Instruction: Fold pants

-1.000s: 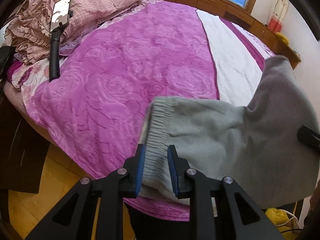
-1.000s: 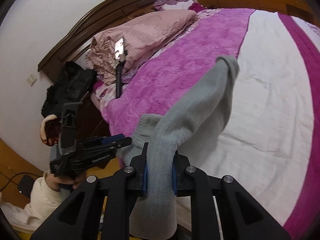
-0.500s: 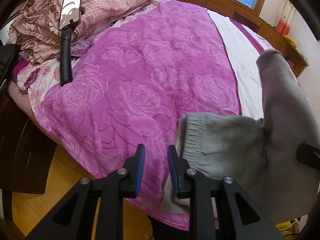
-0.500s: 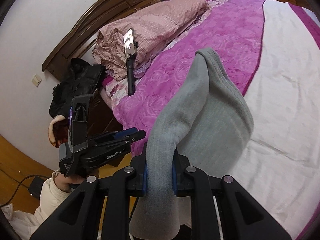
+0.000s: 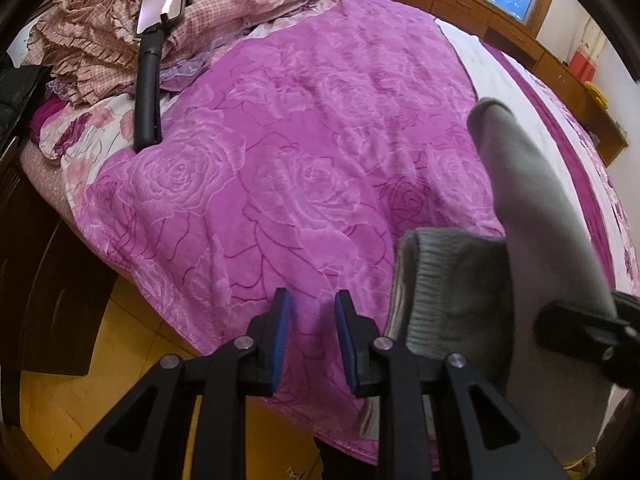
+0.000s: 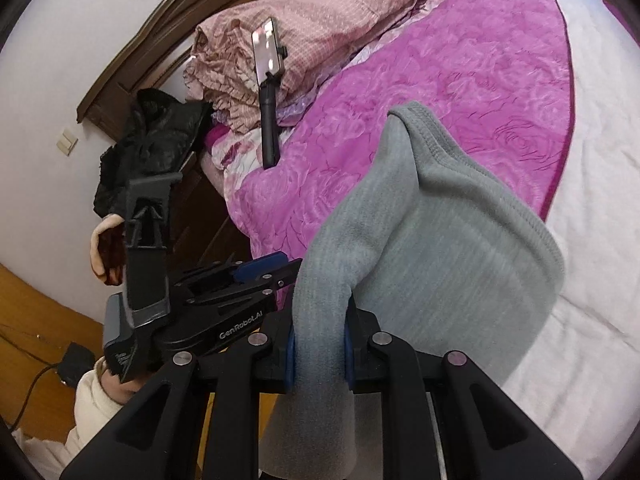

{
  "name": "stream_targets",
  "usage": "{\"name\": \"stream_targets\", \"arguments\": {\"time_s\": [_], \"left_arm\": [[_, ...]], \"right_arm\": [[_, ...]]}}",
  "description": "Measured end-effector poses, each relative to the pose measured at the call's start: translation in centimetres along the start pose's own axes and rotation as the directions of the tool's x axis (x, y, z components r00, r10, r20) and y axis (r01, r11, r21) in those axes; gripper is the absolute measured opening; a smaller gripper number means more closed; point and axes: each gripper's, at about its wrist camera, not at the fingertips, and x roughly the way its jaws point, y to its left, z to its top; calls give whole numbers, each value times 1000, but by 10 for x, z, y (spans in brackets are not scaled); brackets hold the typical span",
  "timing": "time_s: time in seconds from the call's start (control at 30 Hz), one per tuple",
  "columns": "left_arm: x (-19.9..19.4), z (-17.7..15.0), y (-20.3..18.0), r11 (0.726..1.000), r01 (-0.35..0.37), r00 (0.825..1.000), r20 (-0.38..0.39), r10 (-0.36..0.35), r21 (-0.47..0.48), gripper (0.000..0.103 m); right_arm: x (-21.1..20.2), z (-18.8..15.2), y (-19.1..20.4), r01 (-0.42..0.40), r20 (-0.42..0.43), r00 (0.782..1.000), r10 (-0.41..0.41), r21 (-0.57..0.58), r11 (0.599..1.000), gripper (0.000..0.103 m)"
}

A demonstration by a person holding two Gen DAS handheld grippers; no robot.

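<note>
Since a second ago, our left gripper (image 5: 310, 338) has let the waistband go and slid off to its left; its jaws now stand slightly apart with nothing between them, over the purple bedspread (image 5: 280, 168). Our right gripper (image 6: 319, 354) pinches a bunched fold of the grey pants (image 6: 432, 248), which hang from it and drape onto the bed's near edge. We judge the folding barely begun: the pants are neither spread flat nor folded yet.
</note>
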Motion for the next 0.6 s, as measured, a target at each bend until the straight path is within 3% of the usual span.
{"name": "stream_targets", "arguments": {"time_s": [0.1, 0.2, 0.33, 0.47, 0.6], "left_arm": [[0, 0, 2, 1000, -8, 1000, -2, 8, -4, 24], [-4, 2, 4, 1000, -9, 1000, 10, 9, -7, 24], [-10, 5, 7, 1000, -13, 1000, 23, 13, -17, 24], [-21, 7, 9, 1000, -9, 999, 39, 10, -16, 25], [-34, 8, 13, 999, 7, 999, 51, -5, -41, 29]], "right_arm": [[9, -1, 1, 2, -11, 1000, -2, 4, 1000, 12], [12, -3, 3, 29, -9, 1000, -29, 15, 999, 19], [1, -5, 8, -6, 17, 1000, 6, -10, 1000, 33], [-13, -9, 14, -33, 32, 999, 35, -47, 998, 34], [-33, -18, 7, -12, 54, 998, 14, -45, 999, 38]]}}
